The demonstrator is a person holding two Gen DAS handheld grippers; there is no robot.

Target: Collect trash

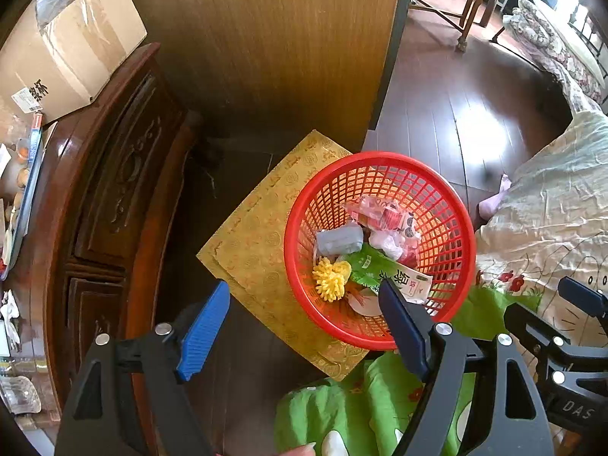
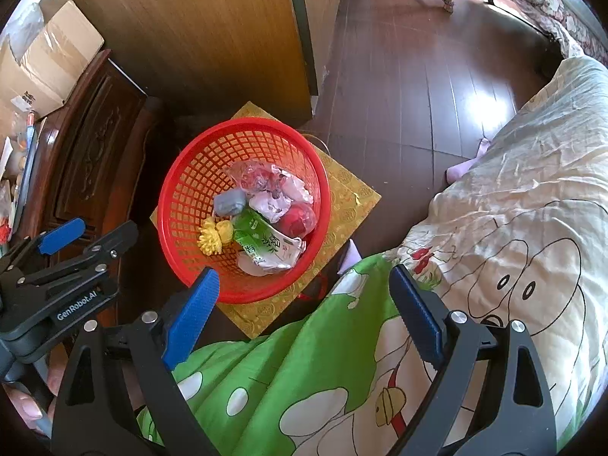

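Observation:
A red mesh basket (image 1: 380,157) (image 2: 243,123) sits on a gold patterned box (image 1: 254,243) (image 2: 349,197) on the floor. Inside lie a grey wad (image 1: 340,239) (image 2: 229,203), a yellow pom flower (image 1: 330,279) (image 2: 212,239), a green and white packet (image 1: 380,269) (image 2: 266,243) and clear and red wrappers (image 1: 383,216) (image 2: 298,220). My left gripper (image 1: 304,288) hangs open above the basket's near rim, its jaws empty. My right gripper (image 2: 304,271) is open and empty too, above the quilt's edge just right of the basket.
A dark carved cabinet (image 1: 114,190) stands left, with a cardboard box (image 1: 64,49) on top. A wooden panel (image 1: 266,38) rises behind the basket. A green and cream quilt (image 2: 494,228) fills the right and near side. Dark floorboards (image 2: 399,95) stretch beyond.

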